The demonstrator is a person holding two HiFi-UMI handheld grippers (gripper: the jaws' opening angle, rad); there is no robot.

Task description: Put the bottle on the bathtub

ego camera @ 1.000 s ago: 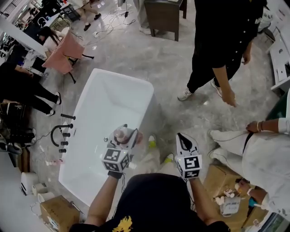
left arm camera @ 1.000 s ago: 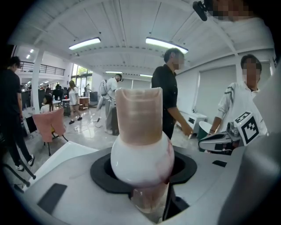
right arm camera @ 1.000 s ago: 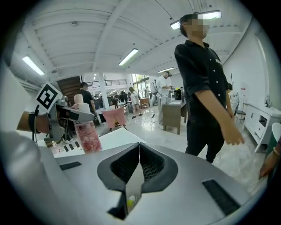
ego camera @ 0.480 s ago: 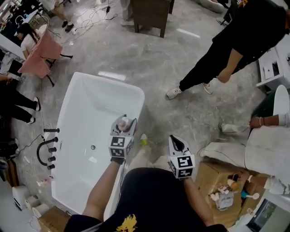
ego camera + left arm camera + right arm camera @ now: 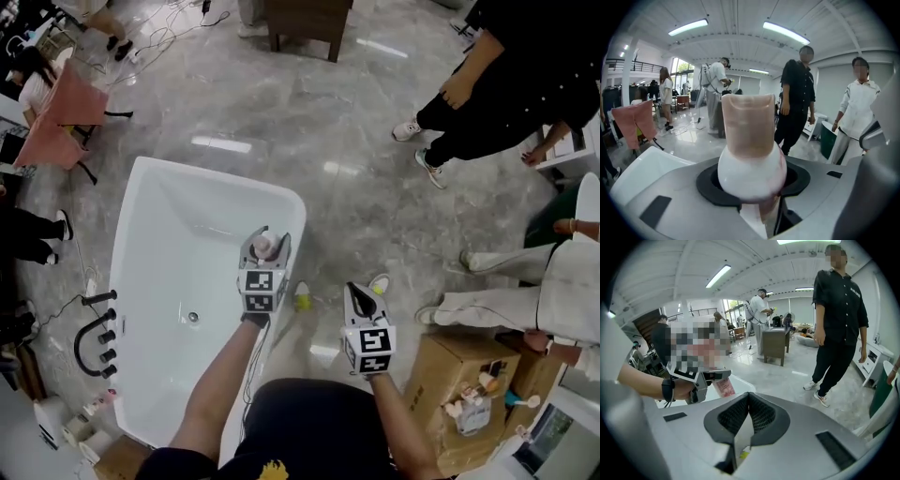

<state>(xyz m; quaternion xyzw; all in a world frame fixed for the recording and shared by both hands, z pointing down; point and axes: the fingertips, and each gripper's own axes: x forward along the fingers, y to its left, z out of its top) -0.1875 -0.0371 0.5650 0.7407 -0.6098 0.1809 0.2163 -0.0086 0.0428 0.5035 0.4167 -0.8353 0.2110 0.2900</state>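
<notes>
A white bathtub (image 5: 169,234) stands on the grey floor at the head view's left. My left gripper (image 5: 263,236) is over the tub's right-hand rim, shut on a small bottle (image 5: 263,247). In the left gripper view the bottle (image 5: 750,140) has a round white body and a pinkish-brown cap, and it stands upright between the black pads (image 5: 705,185). My right gripper (image 5: 357,294) hangs over the floor to the right of the tub. Its pads meet with nothing between them in the right gripper view (image 5: 749,401), where the bottle's pink label (image 5: 723,386) also shows.
A black faucet set (image 5: 94,333) stands by the tub's left side. A small yellow-green thing (image 5: 302,300) lies on the floor beside the tub. A cardboard box (image 5: 469,370) sits at the right. People stand at the upper right (image 5: 525,84) and right (image 5: 562,300). A pink chair (image 5: 61,117) is far left.
Both grippers have moved forward and down, the left one carrying the bottle over the tub's right rim. The person in black has walked toward the upper right.
</notes>
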